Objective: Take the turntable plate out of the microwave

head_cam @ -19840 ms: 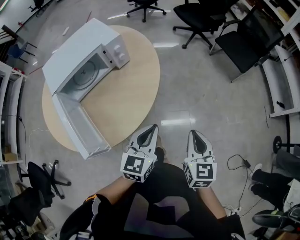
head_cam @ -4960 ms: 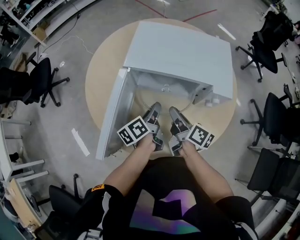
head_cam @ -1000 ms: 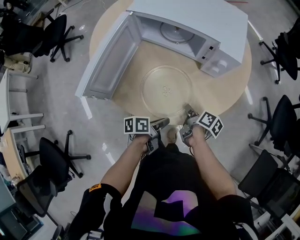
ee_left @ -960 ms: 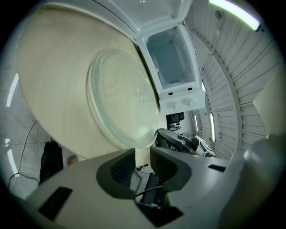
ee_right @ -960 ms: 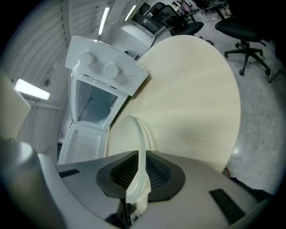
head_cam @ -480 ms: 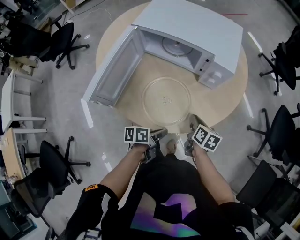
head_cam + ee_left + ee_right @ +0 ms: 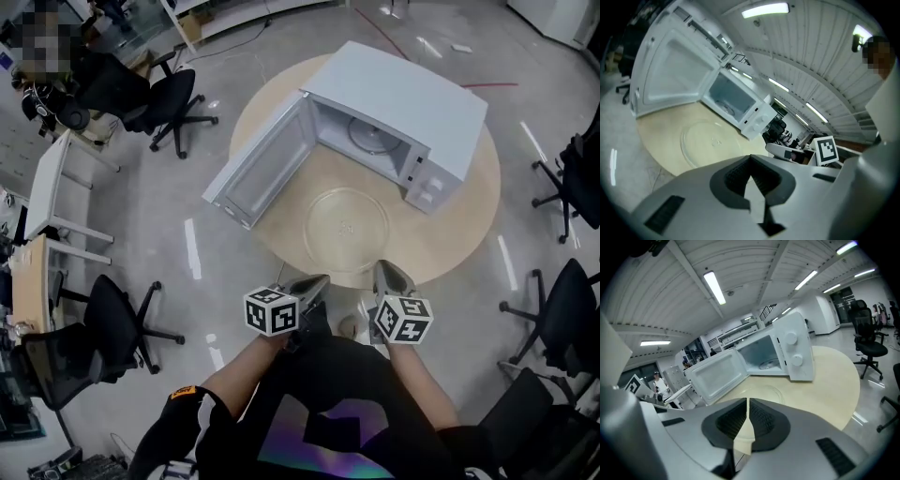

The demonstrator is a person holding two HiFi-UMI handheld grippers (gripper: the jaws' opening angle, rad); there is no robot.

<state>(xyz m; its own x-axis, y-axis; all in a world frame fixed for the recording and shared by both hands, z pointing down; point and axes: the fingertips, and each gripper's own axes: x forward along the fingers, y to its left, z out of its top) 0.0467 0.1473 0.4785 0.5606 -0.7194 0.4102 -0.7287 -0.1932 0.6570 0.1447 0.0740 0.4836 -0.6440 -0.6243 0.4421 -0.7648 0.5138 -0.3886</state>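
1. One turntable plate (image 7: 345, 225). It's out of the microwave (image 7: 403, 89) and lies flat on the round wooden counter (image 7: 455, 234), just in front of the open cavity. Neither of your grippers is touching it.
2. One white microwave, sitting on the far half of the counter. Its single door (image 7: 258, 178) is swung wide open to the left. There are two knobs (image 7: 792, 348) stacked on the panel at the right of the cavity. On the cavity floor you can see one round roller piece (image 7: 370, 136).
3. You've got two grippers, one per hand. Both are held close to your body, past the near edge of the counter and well apart from the plate. They're side by side and pointing toward the counter.
4. Left hand-held gripper (image 7: 317, 279): clenched, the tips meet, and nothing is caught between them.
5. Right hand-held gripper (image 7: 387, 270): its jaws have just been closing. They're down to a hairline slit, so basically clenched, with nothing in between. You only see the counter through the gap.
6. Two marker cubes, one on each gripper, left (image 7: 272, 311) and right (image 7: 403, 319).
7. Black office chairs (image 7: 173, 94) stand on the floor around the counter. I count at least three on the left, plus a few cut off at the right edge.
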